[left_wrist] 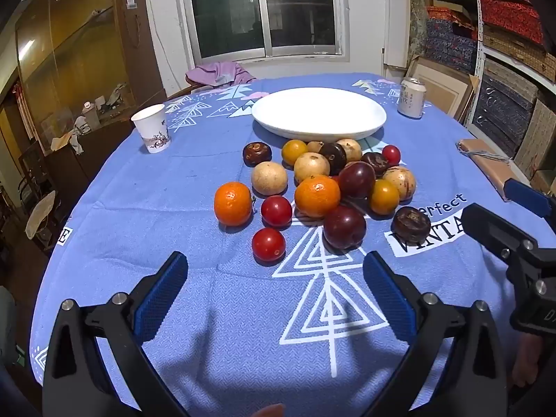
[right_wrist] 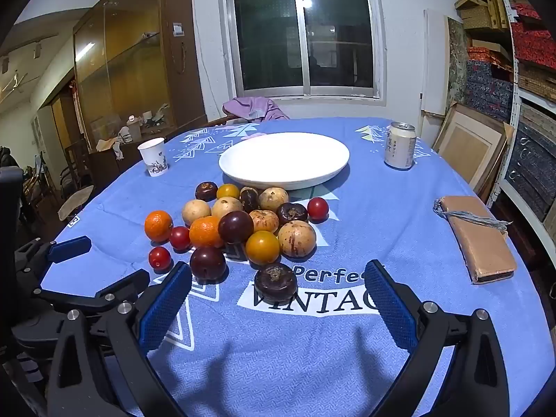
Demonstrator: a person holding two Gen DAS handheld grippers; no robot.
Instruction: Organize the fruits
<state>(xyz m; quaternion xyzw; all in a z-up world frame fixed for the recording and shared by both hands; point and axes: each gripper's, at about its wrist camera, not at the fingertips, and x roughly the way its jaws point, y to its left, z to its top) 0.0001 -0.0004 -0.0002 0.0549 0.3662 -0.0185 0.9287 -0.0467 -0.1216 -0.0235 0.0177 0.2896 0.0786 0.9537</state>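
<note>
Fruit lies heaped on the blue tablecloth (left_wrist: 139, 208) just in front of an empty white plate (left_wrist: 318, 113), and nothing has gone onto the plate yet, so the sorting looks not yet begun. The pile mixes kinds: two mandarins (left_wrist: 232, 203), red cherry tomatoes (left_wrist: 268, 244), yellow tomatoes (left_wrist: 383, 196), dark plums (left_wrist: 344, 226), pale round fruits (left_wrist: 269, 178) and dark brown water chestnuts (left_wrist: 411, 224). Most press against one another in the middle, while one mandarin, two cherry tomatoes and one water chestnut sit loose at the near edge, which probably makes them the easiest first picks.

Both tools hang over the near cloth, angled down toward the heap. The left gripper (left_wrist: 274, 295) has its jaws spread wide with nothing between them, lined up roughly behind the nearest cherry tomato. The right gripper (right_wrist: 278, 299) is equally wide and empty, with the stray water chestnut (right_wrist: 276, 283) lying just ahead of its blue pads (right_wrist: 166, 307). That spread likely suits the bigger round fruit.

A paper cup (left_wrist: 152, 128), a drink can (left_wrist: 412, 97) and a brown box (right_wrist: 477, 238) stand well apart from the pile.
</note>
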